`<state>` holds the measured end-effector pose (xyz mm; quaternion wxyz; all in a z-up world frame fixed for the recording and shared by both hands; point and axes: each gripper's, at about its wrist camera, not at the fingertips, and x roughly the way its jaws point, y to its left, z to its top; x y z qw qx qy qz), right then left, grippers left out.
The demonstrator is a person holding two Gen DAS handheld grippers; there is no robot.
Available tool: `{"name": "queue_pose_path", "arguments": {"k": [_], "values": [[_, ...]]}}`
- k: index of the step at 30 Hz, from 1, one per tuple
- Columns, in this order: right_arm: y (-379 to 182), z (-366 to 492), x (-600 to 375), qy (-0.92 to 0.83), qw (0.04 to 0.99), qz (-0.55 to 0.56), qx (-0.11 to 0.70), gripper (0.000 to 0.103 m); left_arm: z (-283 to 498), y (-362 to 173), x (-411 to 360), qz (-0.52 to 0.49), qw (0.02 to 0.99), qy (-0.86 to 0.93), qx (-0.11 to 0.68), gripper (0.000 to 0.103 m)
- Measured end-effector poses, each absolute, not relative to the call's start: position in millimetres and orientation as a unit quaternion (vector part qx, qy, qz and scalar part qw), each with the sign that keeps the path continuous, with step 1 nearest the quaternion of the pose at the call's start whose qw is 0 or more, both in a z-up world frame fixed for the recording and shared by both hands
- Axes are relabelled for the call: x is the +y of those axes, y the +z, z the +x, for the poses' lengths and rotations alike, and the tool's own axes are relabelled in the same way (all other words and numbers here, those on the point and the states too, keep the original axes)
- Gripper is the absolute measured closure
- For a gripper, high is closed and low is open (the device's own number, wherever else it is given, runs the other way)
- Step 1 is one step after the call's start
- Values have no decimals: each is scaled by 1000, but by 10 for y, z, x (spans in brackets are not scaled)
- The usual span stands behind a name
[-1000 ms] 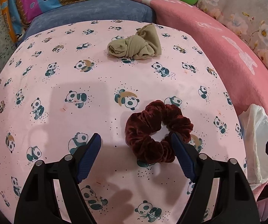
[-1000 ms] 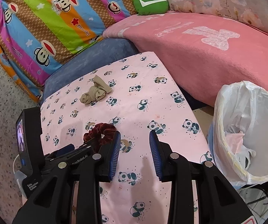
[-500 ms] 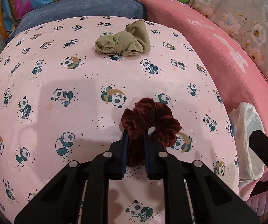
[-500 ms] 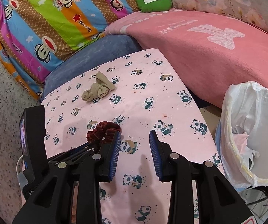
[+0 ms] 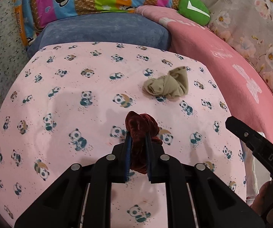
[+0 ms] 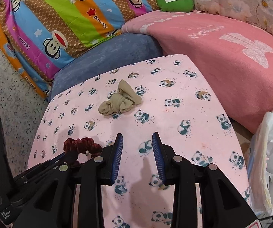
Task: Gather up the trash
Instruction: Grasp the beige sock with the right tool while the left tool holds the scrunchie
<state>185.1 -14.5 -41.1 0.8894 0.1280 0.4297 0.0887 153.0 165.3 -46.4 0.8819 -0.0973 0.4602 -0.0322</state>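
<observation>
My left gripper [image 5: 138, 136] is shut on a dark red velvet scrunchie [image 5: 141, 127] and holds it just above the pink panda-print cloth [image 5: 79, 95]. In the right wrist view the scrunchie [image 6: 81, 144] hangs from the left gripper [image 6: 68, 155] at the lower left. A bunched beige stocking [image 5: 167, 85] lies on the cloth farther back and to the right; it also shows in the right wrist view [image 6: 120, 101]. My right gripper [image 6: 137, 142] is open and empty over the cloth. A bin with a white bag [image 6: 271, 152] stands at the right edge.
A blue cushion [image 5: 108, 32] lies behind the cloth, a striped monkey-print quilt [image 6: 60, 15] behind that. A pink blanket [image 6: 221, 57] and a green pillow [image 6: 174, 0] lie to the right. Speckled floor [image 6: 7, 87] is on the left.
My left gripper closed on the scrunchie and lifted it off the cloth. The right gripper moved a little forward and left; the bin slid toward the right edge of its view.
</observation>
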Motion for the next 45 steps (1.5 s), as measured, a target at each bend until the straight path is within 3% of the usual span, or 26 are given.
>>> {"name": "queue_pose_path", "arguments": {"k": [4,6,9,20,22,24,26,29,38,40,45], "values": [[-463,2132,51,95,889,129,429,68,1641,-429,1846,-98,886,-18,454,90],[-481,2238,128,95,889,128,428,57,1704,-426,1935,-99,887,-11,451,90],[-526,2442,256,95,889,129,430,53,1780,-428,2026,-99,888,-5,449,90],[-774,3066,510,86,877,129,454,52,1960,-464,2133,-97,888,1,449,90],[-832,3126,511,88,873,127,462,58,1974,-465,2138,-97,888,1,450,90],[-853,3141,498,95,869,129,467,84,1968,-466,2128,-98,887,0,451,90],[-851,3123,468,98,869,132,467,86,1950,-463,2105,-98,887,-2,451,90],[-835,3043,423,104,869,135,465,101,1920,-454,2057,-96,887,-5,453,90],[-616,2624,286,100,883,133,439,101,1756,-346,1856,-87,889,-15,450,90],[-608,2626,263,100,880,139,442,99,1747,-336,1840,-87,889,-14,450,90],[-663,2821,193,95,876,171,440,58,1805,-309,1836,-80,891,-14,447,90]]}}
